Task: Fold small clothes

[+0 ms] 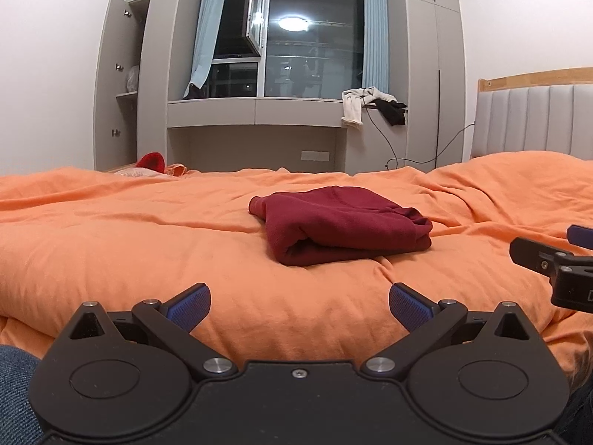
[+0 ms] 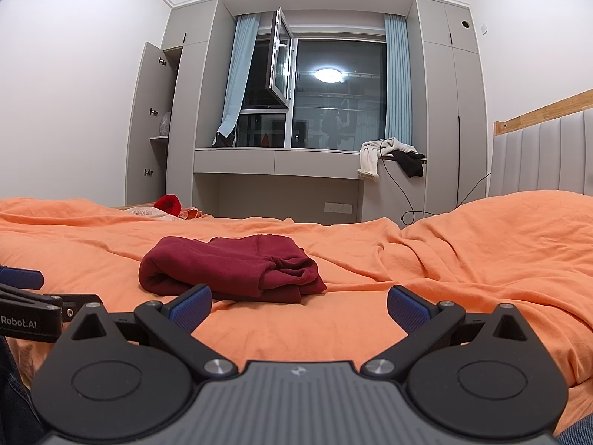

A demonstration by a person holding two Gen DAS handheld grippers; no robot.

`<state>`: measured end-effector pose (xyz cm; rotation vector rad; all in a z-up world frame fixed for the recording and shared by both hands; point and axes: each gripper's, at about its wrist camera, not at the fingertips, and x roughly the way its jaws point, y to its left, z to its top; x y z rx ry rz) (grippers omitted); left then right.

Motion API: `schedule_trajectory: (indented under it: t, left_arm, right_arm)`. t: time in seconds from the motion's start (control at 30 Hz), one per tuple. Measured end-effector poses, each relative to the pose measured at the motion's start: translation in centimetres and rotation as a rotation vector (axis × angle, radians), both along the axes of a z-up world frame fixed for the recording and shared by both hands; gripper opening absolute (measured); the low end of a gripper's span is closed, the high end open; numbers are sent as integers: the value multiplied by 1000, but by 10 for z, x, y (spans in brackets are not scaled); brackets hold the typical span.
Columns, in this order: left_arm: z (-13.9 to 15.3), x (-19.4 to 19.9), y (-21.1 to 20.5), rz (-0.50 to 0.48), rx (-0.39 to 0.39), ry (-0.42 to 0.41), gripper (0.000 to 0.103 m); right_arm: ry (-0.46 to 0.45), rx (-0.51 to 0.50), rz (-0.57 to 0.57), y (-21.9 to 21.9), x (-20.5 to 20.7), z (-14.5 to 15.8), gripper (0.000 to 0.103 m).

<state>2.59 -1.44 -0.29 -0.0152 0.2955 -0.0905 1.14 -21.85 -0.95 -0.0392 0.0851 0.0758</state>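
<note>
Left gripper and right gripper gape empty along each frame's bottom; the dark red garment lies folded mid-frame on the orange bedspread (apparently done). Square loose edges gently.
</note>
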Motion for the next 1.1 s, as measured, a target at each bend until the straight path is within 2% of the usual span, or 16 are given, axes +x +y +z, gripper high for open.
schedule_trajectory:
  t: [1.1]
  left_arm:
    - [1,1,2,-8,-10,30,102]
  right_arm:
    - [3,-3,0,0,0,0,103]
